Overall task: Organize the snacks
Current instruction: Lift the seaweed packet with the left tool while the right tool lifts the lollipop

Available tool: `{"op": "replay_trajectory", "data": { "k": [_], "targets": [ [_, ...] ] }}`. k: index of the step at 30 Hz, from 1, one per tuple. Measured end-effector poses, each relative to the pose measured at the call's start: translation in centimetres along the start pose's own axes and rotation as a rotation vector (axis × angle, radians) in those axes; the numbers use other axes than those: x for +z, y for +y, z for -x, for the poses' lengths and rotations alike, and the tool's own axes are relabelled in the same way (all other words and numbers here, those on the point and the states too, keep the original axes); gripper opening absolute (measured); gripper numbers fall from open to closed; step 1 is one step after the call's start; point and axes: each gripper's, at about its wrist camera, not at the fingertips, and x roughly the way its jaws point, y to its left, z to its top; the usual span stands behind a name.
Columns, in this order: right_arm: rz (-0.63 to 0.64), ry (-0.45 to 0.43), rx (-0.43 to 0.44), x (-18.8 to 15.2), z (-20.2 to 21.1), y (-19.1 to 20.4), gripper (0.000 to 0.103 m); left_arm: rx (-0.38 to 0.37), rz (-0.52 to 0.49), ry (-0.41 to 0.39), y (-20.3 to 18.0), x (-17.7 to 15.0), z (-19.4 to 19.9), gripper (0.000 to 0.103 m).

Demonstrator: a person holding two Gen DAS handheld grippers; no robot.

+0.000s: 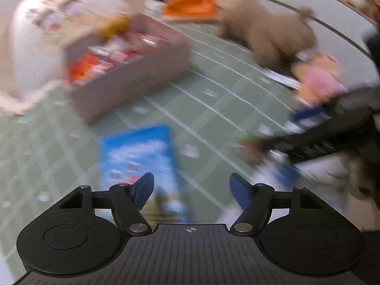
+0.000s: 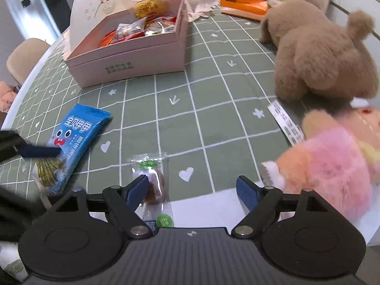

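A desk [image 2: 213, 90] covered by a green grid-patterned cloth is seen, with plush toys along its right side. Both sets of jaws are spread wide and nothing is gripped. The blue snack packet [image 2: 71, 142] lies flat beneath the left gripper [image 1: 191, 187]; the clear-wrapped snack [image 2: 154, 185] lies near the desk's front edge, by the left finger of the right gripper [image 2: 190, 190]. A thin, slippery wrapper could be pinched off-centre and dropped, or nudged over the edge. The pink box [image 2: 133, 54], well apart at the back, is already filled with red and orange wrapped snacks and a yellow one.
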Motion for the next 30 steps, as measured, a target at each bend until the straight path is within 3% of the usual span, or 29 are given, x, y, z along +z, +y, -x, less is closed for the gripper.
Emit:
{"op": "replay_trajectory", "data": {
  "k": [2,4,7,10,12,14,20,24,26,28,30],
  "targets": [
    [0.001,-0.004,-0.005,-0.2,0.0,0.0,0.086,0.057,0.061,0.02,1.6,0.0,-0.4,0.076],
    [0.007,-0.007,-0.008,-0.4,0.1,0.0,0.088,0.059,0.115,0.065,2.8,-0.2,-1.3,0.076],
    [0.015,-0.006,-0.011,-0.5,-0.1,0.3,0.093,0.049,0.118,0.089,2.9,-0.5,-2.2,0.08],
    [0.018,-0.005,-0.01,-0.5,-0.3,0.5,0.097,0.111,0.098,0.102,2.9,-0.3,-3.0,0.081],
    [0.025,-0.002,-0.01,-0.6,-0.4,0.7,0.098,0.067,0.199,0.113,4.4,-0.5,-3.5,0.089],
    [0.029,-0.004,-0.009,-0.7,-0.4,0.8,0.099,0.044,0.262,0.099,5.8,-0.4,-3.4,0.089],
    [0.03,-0.001,0.057,-0.9,0.1,1.3,0.097,-0.004,0.276,0.113,6.4,-0.1,-3.4,0.091],
    [0.08,0.003,0.072,-0.9,-0.1,2.8,0.084,-0.072,0.305,0.115,6.2,0.1,-3.3,0.087],
    [0.145,-0.01,0.033,-1.0,-0.2,3.9,0.068,-0.104,0.329,0.114,6.1,0.3,-3.2,0.086],
    [0.226,-0.019,-0.002,-1.0,-0.2,4.8,0.039,-0.11,0.334,0.107,5.8,0.5,-3.1,0.086],
    [0.253,-0.011,-0.004,-0.7,-0.1,5.1,0.035,-0.118,0.332,0.093,5.5,0.8,-2.7,0.085]
  ]
}}
